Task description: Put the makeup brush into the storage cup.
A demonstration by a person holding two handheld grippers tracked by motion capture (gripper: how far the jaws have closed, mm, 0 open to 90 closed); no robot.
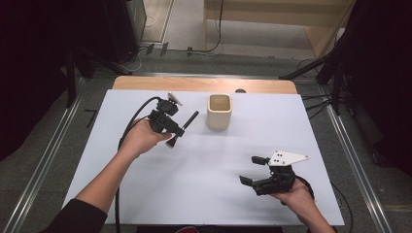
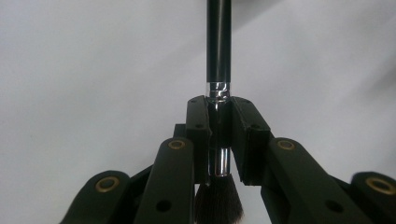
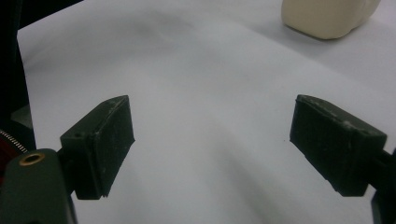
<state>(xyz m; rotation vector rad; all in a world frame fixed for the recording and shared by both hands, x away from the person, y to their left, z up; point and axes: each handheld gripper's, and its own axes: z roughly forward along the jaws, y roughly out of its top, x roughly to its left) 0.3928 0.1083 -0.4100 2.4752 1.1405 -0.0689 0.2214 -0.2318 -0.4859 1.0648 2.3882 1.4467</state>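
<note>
Your left gripper (image 2: 218,116) clamps the brush (image 2: 218,46) by its ferrule, bristles behind the jaws; your right gripper (image 3: 212,144) gapes wide, empty.

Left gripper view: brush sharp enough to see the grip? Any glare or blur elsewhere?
Left gripper view: brush sharp, glare on its silver ferrule, left gripper shut on it. Right gripper view: soft throughout, cream cup blurred at the top edge. High view: white table evenly lit, dark surround.
</note>
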